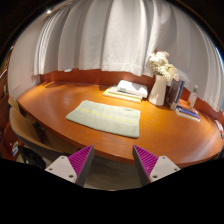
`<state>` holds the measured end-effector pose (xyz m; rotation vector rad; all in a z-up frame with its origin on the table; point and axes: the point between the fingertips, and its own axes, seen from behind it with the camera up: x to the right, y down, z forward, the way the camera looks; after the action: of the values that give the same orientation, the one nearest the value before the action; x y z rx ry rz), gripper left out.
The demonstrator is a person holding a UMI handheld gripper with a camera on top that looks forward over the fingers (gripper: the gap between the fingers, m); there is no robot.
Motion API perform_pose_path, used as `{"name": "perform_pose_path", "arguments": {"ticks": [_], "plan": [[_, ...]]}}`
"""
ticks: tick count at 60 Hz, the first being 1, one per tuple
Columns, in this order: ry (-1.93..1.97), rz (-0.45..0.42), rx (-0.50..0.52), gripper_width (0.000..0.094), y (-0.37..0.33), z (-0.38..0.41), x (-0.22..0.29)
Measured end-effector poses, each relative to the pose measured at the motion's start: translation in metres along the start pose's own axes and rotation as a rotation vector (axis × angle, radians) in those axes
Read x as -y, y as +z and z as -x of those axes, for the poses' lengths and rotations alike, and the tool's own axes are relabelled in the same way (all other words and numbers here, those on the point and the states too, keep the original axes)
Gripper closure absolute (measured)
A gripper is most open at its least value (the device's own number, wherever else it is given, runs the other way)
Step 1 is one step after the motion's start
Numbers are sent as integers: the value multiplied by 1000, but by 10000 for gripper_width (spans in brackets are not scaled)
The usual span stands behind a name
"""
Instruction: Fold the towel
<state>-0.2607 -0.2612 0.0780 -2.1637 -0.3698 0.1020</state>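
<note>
Towel (103, 117) is lying flat and spread out on the table (60, 100), dead ahead at 12 o'clock, well beyond the gripper (113, 160). Fingers are apart and empty, held back off the table edge, probably lining up for an edge grab.
</note>
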Motion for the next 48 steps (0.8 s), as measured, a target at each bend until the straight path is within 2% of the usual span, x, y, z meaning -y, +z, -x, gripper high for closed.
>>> {"name": "perform_pose_path", "arguments": {"ticks": [7,14,29,35,39,41,44,48], "plan": [[32,24,57,154,53,88,23],[-7,42,62,154,107,143,52],[-10,86,42,181,211,204,84],[-15,100,18,236,233,209,84],[-27,114,5,340,242,208,79],[-3,107,-1,442,245,206,78],[24,95,-12,544,244,202,79],[11,81,-42,740,244,193,79]]}}
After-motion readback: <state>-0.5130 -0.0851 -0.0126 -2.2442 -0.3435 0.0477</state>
